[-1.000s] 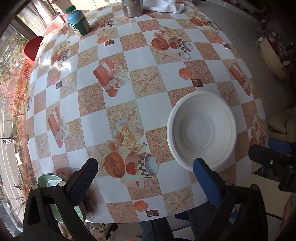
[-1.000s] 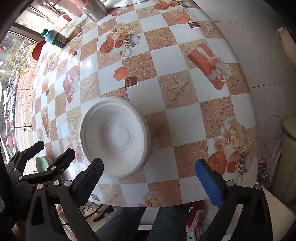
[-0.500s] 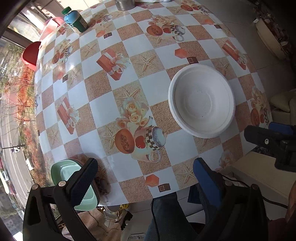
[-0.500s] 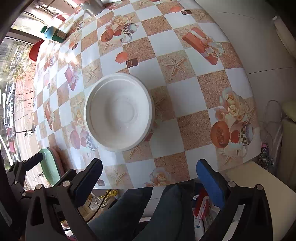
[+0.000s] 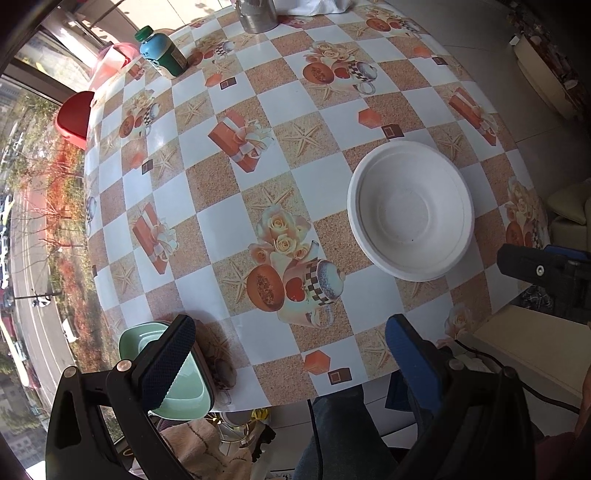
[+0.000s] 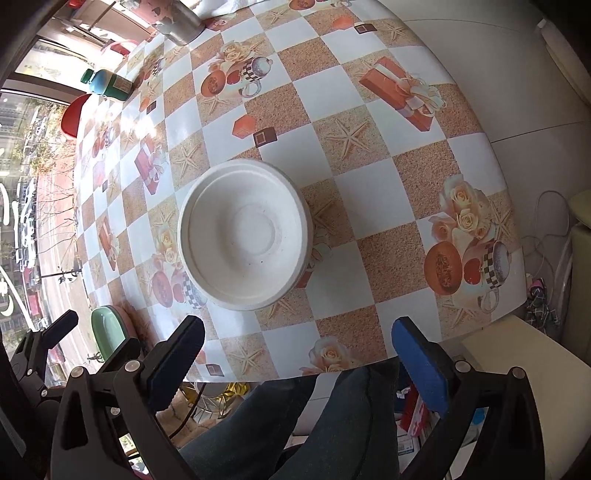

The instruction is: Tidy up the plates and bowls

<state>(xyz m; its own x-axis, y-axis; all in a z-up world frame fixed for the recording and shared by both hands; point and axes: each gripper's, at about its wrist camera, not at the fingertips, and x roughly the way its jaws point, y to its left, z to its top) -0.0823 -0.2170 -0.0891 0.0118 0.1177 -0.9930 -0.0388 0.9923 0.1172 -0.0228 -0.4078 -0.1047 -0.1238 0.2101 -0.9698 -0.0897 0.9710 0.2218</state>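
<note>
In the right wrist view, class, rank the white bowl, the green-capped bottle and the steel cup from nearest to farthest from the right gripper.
1. White bowl: just ahead of the right gripper, mid-table.
2. Green-capped bottle: far left edge.
3. Steel cup: far end, top left.

A round table (image 5: 325,173) covered with a glossy checked oilcloth of white and sand-coloured squares, printed with starfish, roses and gift boxes, is seen. On it, a white round shallow bowl (image 5: 410,210) is set near the front edge. A blue-green bottle with a green cap (image 5: 162,53) and a grey metal cylindrical container (image 5: 256,14) are placed at the far side.
</note>
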